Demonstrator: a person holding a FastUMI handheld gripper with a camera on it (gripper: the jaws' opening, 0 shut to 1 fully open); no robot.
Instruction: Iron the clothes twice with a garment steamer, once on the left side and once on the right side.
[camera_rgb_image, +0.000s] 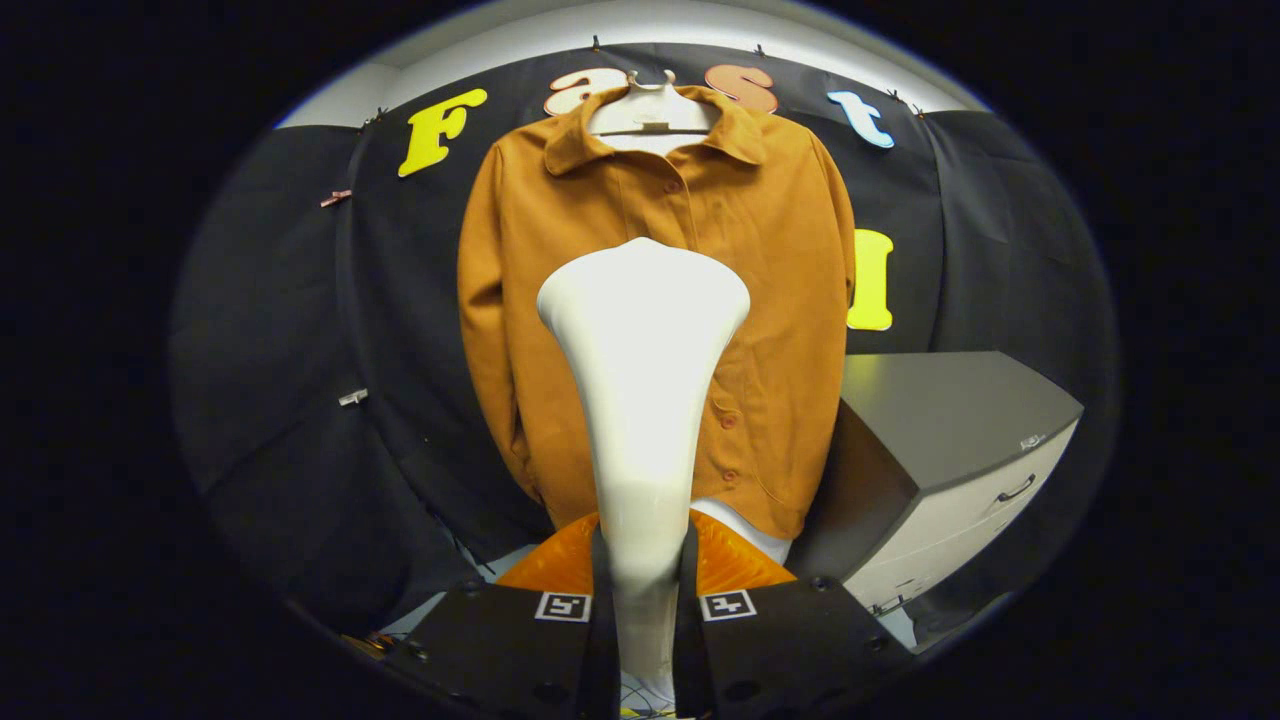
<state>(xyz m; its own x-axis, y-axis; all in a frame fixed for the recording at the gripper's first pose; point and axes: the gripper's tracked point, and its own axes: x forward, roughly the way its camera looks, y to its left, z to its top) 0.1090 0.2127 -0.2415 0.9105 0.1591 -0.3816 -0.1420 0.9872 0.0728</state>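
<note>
gripper (645, 610) clenched on steamer (640, 380) handle | shirt (760, 260) hangs just beyond, centred | step: approach | next: likely shift to one side, press head on.

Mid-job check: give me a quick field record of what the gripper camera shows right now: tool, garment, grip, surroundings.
tool: white garment steamer, upright, head toward the garment
grip: gripper shut on the steamer's handle, a finger on each side
garment: brown buttoned shirt on a white hanger, hung on the booth wall, beyond the steamer
steamer base: orange part just behind the fingers
surroundings: grey cabinet with a drawer, right of the shirt
contact with shirt: cannot tell
</note>
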